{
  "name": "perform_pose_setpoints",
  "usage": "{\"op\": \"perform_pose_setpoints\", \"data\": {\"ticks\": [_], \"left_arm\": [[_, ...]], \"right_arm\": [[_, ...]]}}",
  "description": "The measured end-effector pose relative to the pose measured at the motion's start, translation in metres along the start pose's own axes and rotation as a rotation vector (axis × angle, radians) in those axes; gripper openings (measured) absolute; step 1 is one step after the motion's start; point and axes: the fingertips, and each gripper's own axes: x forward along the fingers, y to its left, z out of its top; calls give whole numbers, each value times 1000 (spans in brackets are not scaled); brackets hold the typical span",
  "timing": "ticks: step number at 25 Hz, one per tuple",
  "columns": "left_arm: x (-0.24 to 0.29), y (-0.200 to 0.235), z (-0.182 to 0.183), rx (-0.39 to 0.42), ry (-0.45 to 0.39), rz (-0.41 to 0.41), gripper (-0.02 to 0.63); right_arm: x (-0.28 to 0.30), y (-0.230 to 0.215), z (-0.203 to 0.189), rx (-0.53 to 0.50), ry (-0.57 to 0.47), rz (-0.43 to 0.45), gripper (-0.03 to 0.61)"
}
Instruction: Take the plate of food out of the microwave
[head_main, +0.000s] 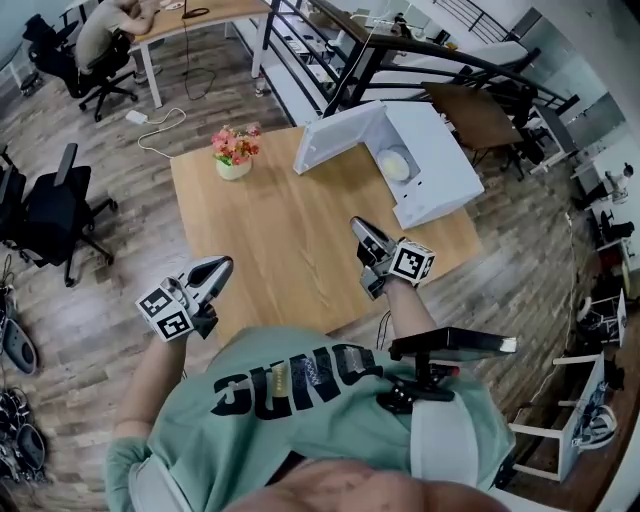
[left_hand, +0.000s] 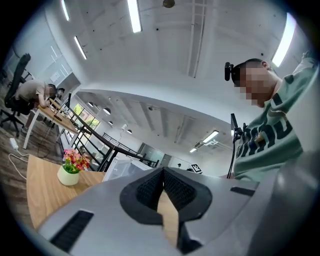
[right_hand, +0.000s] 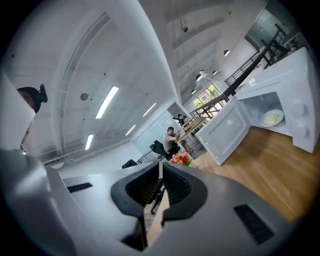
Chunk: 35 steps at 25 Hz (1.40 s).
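A white microwave (head_main: 430, 160) stands at the far right of the wooden table (head_main: 290, 240) with its door (head_main: 335, 135) swung open to the left. Inside it lies a plate of pale food (head_main: 397, 165), which the right gripper view shows too as the plate (right_hand: 270, 118) in the open microwave (right_hand: 280, 100). My right gripper (head_main: 358, 228) is shut and empty over the table's near right part, well short of the microwave. Off the table's near left corner my left gripper (head_main: 222, 265) is also shut with nothing in it.
A pot of pink flowers (head_main: 236, 152) stands at the table's far left. Office chairs (head_main: 45, 210) stand on the floor to the left. A person sits at a desk (head_main: 190, 15) far behind. A cable (head_main: 165, 125) lies on the floor.
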Motion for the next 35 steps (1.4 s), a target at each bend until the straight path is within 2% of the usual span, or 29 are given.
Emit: {"op": "perform_pose_setpoints", "data": {"ticks": [3, 7, 11, 14, 17, 27, 28, 29, 35], "left_arm": [[34, 17, -6, 1, 10, 67, 5], [79, 33, -15, -46, 11, 152, 5], [124, 47, -39, -45, 70, 161, 5], [147, 63, -54, -41, 107, 138, 5], [165, 83, -66, -50, 133, 122, 5], [219, 135, -86, -71, 200, 30, 5], [221, 139, -88, -78, 203, 26, 5], [222, 142, -90, -86, 205, 25, 5], [220, 161, -108, -135, 228, 40, 5]], "right_arm": [[13, -68, 23, 54, -61, -36, 8], [38, -174, 32, 152, -111, -108, 12], [52, -274, 38, 293, -205, -179, 52], [51, -328, 39, 378, -314, -249, 52], [48, -363, 40, 437, -396, -301, 94], [52, -445, 50, 589, -600, -406, 95], [53, -452, 51, 604, -620, -409, 101], [55, -459, 51, 618, -638, -410, 134], [62, -494, 58, 683, -737, -435, 141]]}}
